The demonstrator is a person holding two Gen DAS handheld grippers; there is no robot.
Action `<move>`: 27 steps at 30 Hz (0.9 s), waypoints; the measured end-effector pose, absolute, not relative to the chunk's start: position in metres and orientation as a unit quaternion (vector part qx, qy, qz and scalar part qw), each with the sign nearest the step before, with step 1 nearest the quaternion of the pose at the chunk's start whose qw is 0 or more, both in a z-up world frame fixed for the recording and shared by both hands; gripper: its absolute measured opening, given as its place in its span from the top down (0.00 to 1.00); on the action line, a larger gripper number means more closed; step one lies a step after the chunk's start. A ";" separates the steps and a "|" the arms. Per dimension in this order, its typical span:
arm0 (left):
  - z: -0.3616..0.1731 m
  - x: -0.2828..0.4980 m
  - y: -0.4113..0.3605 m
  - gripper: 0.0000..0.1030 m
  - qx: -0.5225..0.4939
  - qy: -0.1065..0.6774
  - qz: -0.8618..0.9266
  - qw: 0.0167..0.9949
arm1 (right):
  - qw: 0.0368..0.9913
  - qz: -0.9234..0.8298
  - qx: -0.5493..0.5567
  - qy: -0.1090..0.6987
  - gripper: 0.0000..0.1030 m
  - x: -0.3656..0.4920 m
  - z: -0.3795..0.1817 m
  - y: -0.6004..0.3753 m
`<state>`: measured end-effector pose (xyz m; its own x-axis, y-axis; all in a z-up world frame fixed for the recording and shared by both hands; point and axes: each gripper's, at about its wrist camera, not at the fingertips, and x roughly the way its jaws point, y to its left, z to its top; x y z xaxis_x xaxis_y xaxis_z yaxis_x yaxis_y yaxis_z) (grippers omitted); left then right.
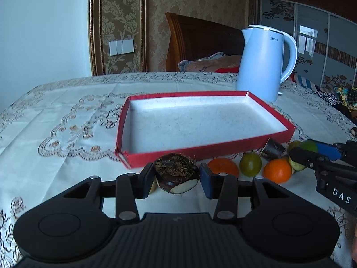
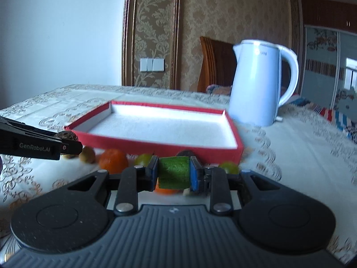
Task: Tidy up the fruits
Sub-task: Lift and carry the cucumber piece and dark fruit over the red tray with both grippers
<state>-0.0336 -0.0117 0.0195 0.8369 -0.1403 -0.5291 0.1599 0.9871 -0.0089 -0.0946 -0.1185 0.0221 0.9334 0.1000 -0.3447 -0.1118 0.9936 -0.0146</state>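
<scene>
A red box (image 1: 200, 150) with a white inside lies open and empty on the table; it also shows in the right wrist view (image 2: 156, 144). My left gripper (image 1: 176, 178) is shut on a dark brown hairy water chestnut (image 1: 176, 174), just in front of the box's near wall. My right gripper (image 2: 174, 175) is shut on a green fruit piece (image 2: 174, 175), also in front of the box. Two oranges (image 1: 223, 166) (image 1: 277, 169), a green fruit (image 1: 251, 164) and another dark chestnut (image 1: 273, 149) lie along the box's near wall.
A pale blue kettle (image 1: 263, 62) stands behind the box at the right. A lace tablecloth (image 1: 67, 116) covers the table. A wooden headboard (image 1: 200, 40) and bedding lie beyond the table's far edge.
</scene>
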 end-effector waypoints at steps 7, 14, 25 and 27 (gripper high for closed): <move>0.024 -0.006 -0.023 0.58 0.018 0.271 -0.075 0.959 | 0.987 0.040 -0.028 0.155 0.73 -0.072 0.042 -0.124; 0.025 0.031 -0.023 0.58 0.001 0.278 -0.061 0.959 | 0.986 0.033 -0.032 0.163 0.73 -0.033 0.047 -0.124; 0.025 0.080 -0.026 0.58 0.005 0.287 -0.028 0.958 | 0.978 0.015 -0.004 0.207 0.73 0.044 0.038 -0.131; 0.022 0.087 -0.026 0.58 0.004 0.292 -0.025 0.956 | 0.976 0.016 -0.002 0.215 0.73 0.052 0.035 -0.130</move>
